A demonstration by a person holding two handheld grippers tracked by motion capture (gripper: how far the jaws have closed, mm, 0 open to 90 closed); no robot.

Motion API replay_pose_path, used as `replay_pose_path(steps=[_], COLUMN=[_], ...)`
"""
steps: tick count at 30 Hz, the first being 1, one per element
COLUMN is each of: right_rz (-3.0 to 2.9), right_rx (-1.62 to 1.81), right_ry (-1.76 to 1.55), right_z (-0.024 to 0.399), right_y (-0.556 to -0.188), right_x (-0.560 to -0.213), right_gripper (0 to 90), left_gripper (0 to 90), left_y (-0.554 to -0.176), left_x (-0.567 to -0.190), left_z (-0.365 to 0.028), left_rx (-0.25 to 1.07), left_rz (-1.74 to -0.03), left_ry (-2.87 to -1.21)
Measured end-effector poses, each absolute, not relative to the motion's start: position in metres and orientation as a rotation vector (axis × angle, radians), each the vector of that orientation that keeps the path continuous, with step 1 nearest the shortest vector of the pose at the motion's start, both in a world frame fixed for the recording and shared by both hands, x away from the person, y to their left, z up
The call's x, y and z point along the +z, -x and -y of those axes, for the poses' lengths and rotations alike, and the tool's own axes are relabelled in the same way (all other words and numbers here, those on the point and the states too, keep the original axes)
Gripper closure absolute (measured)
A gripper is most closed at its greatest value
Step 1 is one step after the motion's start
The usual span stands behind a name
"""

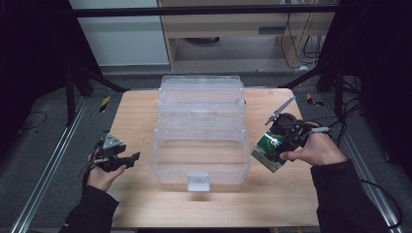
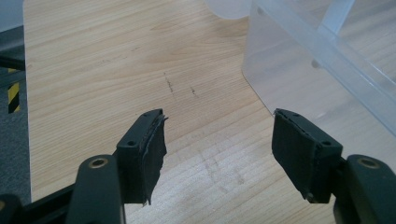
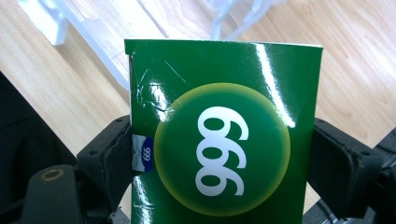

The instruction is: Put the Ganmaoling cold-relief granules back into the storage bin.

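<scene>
A clear plastic tiered box (image 1: 200, 131) stands open in the middle of the wooden table (image 1: 145, 111). Just right of its front corner, my right gripper (image 1: 278, 145) is shut on a green carton (image 1: 268, 151) and holds it tilted. In the right gripper view the green carton (image 3: 224, 135) carries a yellow-green circle with white "999", clamped between both jaws. My left gripper (image 1: 127, 159) is open at the box's left, low over the table. In the left gripper view the left gripper (image 2: 218, 144) has nothing between its pads (image 2: 154, 154), with the box wall (image 2: 299, 79) to the right.
The box has a white latch (image 1: 198, 181) at its front edge. Bare wood lies left of the box and along the table's front. Dark frame bars and cables (image 1: 311, 43) surround the table, with metal rails (image 1: 53, 155) on the floor at both sides.
</scene>
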State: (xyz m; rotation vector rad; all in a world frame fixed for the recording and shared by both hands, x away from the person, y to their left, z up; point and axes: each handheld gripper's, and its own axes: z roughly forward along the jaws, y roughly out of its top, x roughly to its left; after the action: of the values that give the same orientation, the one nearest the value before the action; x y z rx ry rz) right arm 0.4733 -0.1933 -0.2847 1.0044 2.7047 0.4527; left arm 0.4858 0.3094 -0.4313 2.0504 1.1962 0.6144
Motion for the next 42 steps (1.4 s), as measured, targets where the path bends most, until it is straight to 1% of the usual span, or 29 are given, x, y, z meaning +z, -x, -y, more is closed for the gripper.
replay_pose_path(steps=[12, 27, 42], right_rz=[-2.794, -2.883, -2.960], right_rx=[0.536, 0.523, 0.498], right_ry=[-0.762, -0.557, -0.280], right_z=[0.165, 0.134, 0.115], right_y=[-0.488, -0.504, -0.514], right_x=[-0.274, -0.275, -0.292], right_gripper=[17.7, 17.6, 17.5], left_gripper=[34.1, 34.1, 34.1], left_y=[-0.486, -0.486, -0.487], left_x=[-0.432, -0.432, -0.435], left_z=[-0.310, -0.309, -0.309], left_rx=[0.611, 0.605, 0.602], left_rz=[-1.199, -1.196, -1.200], left_ry=[-2.052, -2.054, -2.059])
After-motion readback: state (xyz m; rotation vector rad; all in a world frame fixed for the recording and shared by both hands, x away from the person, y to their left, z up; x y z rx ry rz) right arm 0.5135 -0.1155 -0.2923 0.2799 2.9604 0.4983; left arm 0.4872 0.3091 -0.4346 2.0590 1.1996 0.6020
